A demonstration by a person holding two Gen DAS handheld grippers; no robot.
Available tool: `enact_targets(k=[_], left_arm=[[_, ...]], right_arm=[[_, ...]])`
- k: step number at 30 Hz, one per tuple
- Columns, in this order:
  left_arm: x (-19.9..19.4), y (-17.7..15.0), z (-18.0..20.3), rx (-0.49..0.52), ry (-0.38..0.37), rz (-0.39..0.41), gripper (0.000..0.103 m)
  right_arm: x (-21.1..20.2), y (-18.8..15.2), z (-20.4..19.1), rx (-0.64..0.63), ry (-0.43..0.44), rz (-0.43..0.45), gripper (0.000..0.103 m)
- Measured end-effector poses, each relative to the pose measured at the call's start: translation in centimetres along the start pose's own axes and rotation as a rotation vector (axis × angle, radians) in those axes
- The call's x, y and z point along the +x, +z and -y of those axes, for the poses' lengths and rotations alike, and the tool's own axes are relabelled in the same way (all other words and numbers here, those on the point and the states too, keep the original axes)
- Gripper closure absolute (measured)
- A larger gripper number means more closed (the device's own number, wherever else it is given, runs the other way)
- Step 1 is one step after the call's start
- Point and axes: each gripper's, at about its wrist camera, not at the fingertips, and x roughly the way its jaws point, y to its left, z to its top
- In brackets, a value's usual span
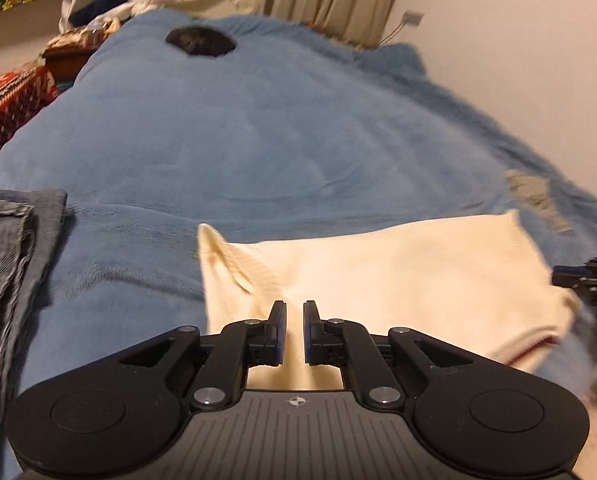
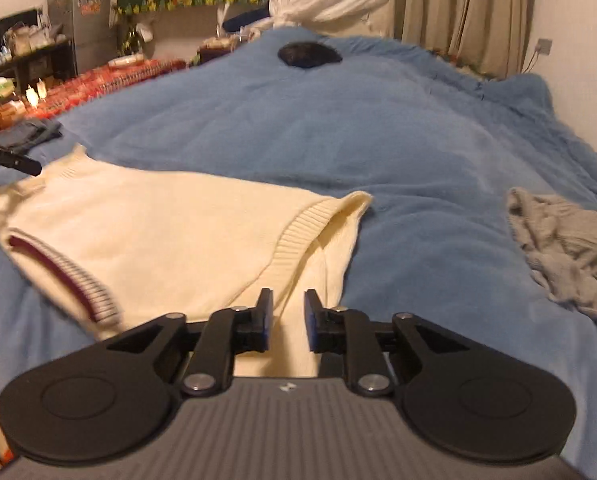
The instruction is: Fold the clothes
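Two views, one garment in work

Left wrist view: left gripper [image 1: 294,310], jaws parted by a narrow gap, nothing pinched between the pads, cream cloth showing behind the gap. Cream knit sweater vest [image 1: 398,272] lies flat on the blue fleece blanket [image 1: 238,140], directly ahead of and under the fingertips; one corner stands up just ahead-left of the tips. Folded jeans [image 1: 14,248] well off to the left. Right gripper's tip enters at the far right edge, over the vest's edge. Grey garment [image 1: 534,196] beyond the vest, ahead-right.

Right wrist view: right gripper [image 2: 288,304], jaws released with a wider gap, empty; vest [image 2: 158,236] ahead-left of the tips, its ribbed armhole band just ahead, maroon-striped neckline band further left. Crumpled grey knit [image 2: 566,248] well to the right. Left gripper's tip shows at the far left edge.

Step in hand, by judgement: vest laid out or a fold just set down, both claws let go. Next move calls for fresh pinches on two edges of the vest, lifted together and carried across evenly so the knit does not bunch
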Motion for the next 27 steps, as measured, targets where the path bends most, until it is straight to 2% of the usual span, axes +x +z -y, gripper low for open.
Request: enact_targets(k=[1, 3, 4, 6, 8, 10, 13, 14, 15, 18, 20, 21, 24, 25, 27], left_arm=[[-1.0, -0.4, 0.6, 0.010, -0.002, 0.021, 0.091], [-2.3, -1.2, 2.4, 0.041, 0.005, 0.050, 0.064], [-2.8, -1.6, 3.4, 0.058, 0.008, 0.064, 0.060], [-3.4, -2.3, 5.3, 0.097, 0.018, 0.080, 0.054], [-3.8, -3.0, 7.1, 0.141, 0.037, 0.093, 0.044], [-3.9, -3.7, 8.8, 0.175, 0.059, 0.107, 0.039], [-4.2, -4.8, 10.4, 0.162, 0.134, 0.107, 0.022], [-4.3, -5.1, 10.9, 0.161, 0.154, 0.120, 0.011], [-4.5, -5.3, 11.3, 0.170, 0.152, 0.137, 0.008], [-5.3, -5.6, 12.4, 0.200, 0.073, 0.149, 0.005], [-5.2, -5.4, 13.1, 0.200, 0.047, 0.122, 0.006], [-5.0, -5.3, 13.5, 0.211, 0.061, 0.117, 0.006], [-4.1, -5.5, 14.6, 0.242, 0.132, 0.112, 0.006], [-3.7, -5.5, 14.8, 0.241, 0.149, 0.096, 0.006], [-2.8, -5.6, 15.3, 0.234, 0.180, 0.058, 0.006]], right_arm=[[-1.1, -0.3, -0.3, 0.010, -0.001, 0.018, 0.071], [-2.9, -0.5, -1.2, 0.047, 0.027, 0.044, 0.051], [-3.6, -0.5, -1.7, 0.066, 0.041, 0.054, 0.047], [-4.3, -0.2, -3.3, 0.068, 0.042, 0.066, 0.030], [-4.6, 0.3, -5.4, 0.047, 0.012, 0.086, 0.018], [-5.0, 0.6, -7.3, 0.022, -0.012, 0.108, 0.003], [-6.4, 0.5, -8.9, 0.034, 0.030, 0.137, 0.001], [-6.6, 0.5, -9.2, 0.051, 0.038, 0.135, 0.001], [-6.6, 0.6, -9.5, 0.069, 0.041, 0.129, 0.001], [-6.6, 0.7, -10.1, 0.101, 0.054, 0.097, 0.001], [-6.5, 0.9, -10.4, 0.100, 0.076, 0.072, 0.001], [-6.2, 1.1, -10.5, 0.082, 0.070, 0.060, 0.001], [-4.6, 1.4, -12.2, -0.049, -0.082, 0.007, 0.001], [-4.3, 1.2, -12.7, -0.082, -0.107, 0.012, 0.001], [-4.3, 1.0, -13.3, -0.065, -0.107, 0.017, 0.001]])
